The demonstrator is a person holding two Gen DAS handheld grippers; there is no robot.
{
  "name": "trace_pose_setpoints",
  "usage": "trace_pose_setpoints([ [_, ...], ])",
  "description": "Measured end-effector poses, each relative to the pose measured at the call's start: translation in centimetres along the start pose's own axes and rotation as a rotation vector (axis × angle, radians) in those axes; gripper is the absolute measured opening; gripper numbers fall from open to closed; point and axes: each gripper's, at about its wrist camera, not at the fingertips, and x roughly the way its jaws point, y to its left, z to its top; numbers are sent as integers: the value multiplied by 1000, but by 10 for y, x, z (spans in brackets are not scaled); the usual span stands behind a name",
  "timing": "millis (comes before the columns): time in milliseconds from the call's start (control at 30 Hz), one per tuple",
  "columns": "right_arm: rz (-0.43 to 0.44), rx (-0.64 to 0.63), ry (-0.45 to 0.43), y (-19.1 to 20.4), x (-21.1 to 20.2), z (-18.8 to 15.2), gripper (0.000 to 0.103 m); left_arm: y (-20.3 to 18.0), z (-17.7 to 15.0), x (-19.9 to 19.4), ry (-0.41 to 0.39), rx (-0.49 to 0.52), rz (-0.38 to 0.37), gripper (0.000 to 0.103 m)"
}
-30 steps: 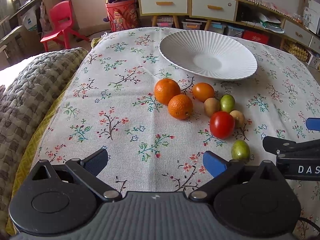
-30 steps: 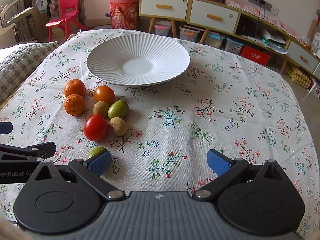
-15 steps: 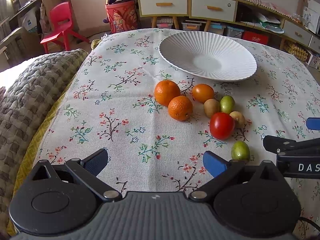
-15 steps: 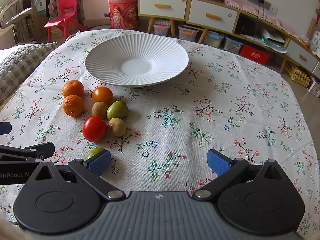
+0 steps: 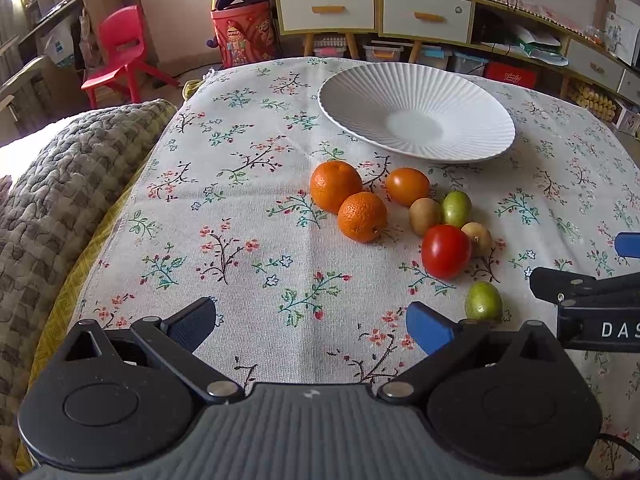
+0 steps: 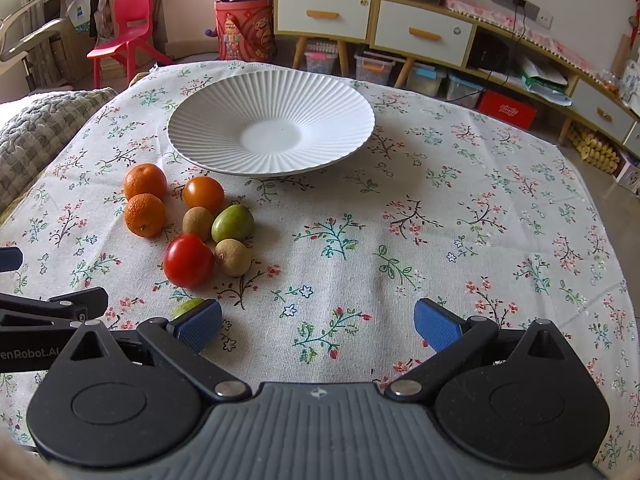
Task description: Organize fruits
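A white ribbed plate [image 5: 416, 148] [image 6: 224, 160] stands empty at the far side of the floral tablecloth. In front of it lie two oranges [image 5: 335, 186] [image 6: 145, 181], an orange tomato [image 5: 407, 186] [image 6: 203, 194], two kiwis [image 5: 424, 216] [image 6: 197, 223], a green fruit [image 5: 456, 209] [image 6: 232, 223] and a red tomato [image 5: 446, 251] [image 6: 188, 261]. Another green fruit [image 5: 483, 301] [image 6: 187, 307] lies nearer, partly hidden behind my right gripper's left finger. My left gripper [image 5: 310, 322] is open and empty, left of the fruits. My right gripper [image 6: 318, 322] is open and empty, right of them.
A grey quilted blanket [image 5: 48, 184] lies over the left edge of the table. Beyond the far edge stand a red chair [image 5: 120, 52], a red bucket [image 5: 244, 32] and a drawer cabinet [image 5: 376, 12]. The cloth to the right of the fruits [image 6: 480, 220] is bare.
Both grippers have crept slightly forward and stay open. The fruits and plate have not moved.
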Motion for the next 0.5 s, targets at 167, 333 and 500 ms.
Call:
trace_pose_setpoints([
  [167,-4,-1,-4,0,0,0,103,1,0,1,0,3,2,92],
  [333,-6,2,-3,-1,3,0,103,4,0,6,-3,8,-3,92],
  [500,-9,-1,-3,-2,7,-1,103,10,-1,19,-1,28,17,92],
])
